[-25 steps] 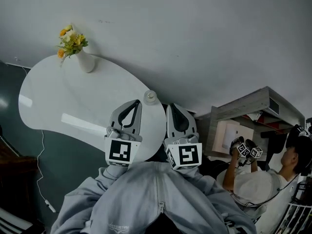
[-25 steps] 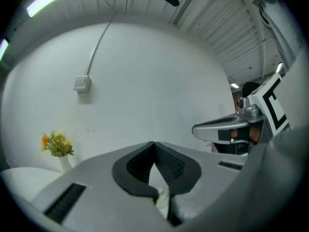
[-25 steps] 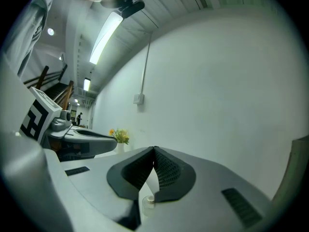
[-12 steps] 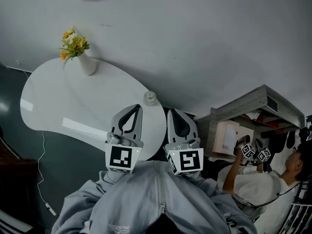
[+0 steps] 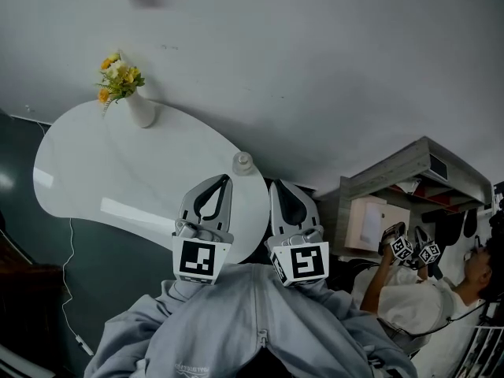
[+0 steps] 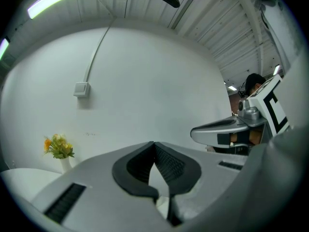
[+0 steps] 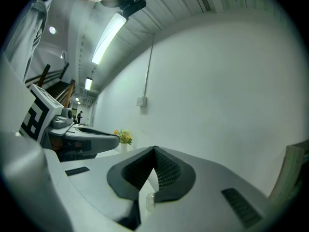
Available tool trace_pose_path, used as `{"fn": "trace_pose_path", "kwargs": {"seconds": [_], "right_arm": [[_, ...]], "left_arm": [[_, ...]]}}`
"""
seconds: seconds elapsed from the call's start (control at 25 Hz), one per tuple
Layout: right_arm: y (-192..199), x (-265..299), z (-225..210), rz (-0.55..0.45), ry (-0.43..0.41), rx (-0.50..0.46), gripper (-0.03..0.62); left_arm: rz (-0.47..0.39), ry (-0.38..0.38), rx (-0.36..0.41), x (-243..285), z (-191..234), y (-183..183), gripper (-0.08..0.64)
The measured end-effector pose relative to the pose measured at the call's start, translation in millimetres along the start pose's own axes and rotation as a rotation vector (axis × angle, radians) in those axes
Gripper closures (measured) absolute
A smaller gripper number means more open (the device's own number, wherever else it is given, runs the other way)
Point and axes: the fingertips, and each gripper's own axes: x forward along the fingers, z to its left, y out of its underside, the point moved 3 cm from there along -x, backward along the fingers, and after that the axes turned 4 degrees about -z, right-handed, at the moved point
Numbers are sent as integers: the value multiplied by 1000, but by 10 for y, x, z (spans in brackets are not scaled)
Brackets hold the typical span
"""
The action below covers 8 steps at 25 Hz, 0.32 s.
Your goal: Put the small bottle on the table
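Table (image 5: pixel 94 172): near rim hidden behind left gripper (image 5: pixel 227 178) and right gripper (image 5: pixel 276 184). Small bottle (image 7: pixel 149 200): in the right gripper view only a sliver shows below the closed jaws — contents too small to tell. Second person (image 5: pixel 409 302): cut by the head view's right edge — shelf (image 5: pixel 394 172) contents beside them indistinct.

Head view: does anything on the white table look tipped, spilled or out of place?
Nothing stands out. The small clear bottle appears upright, close to the rim of the white oval table. The white vase of yellow flowers at the far side is upright too. No spill or damage shows.
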Motion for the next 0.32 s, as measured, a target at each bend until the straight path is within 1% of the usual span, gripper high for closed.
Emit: {"fn": "trace_pose_path", "kwargs": {"seconds": [0.32], "right_arm": [[68,0,98,-14,22,4,566]], "left_arm": [[-9,21,2,-27,0,69,552]]}}
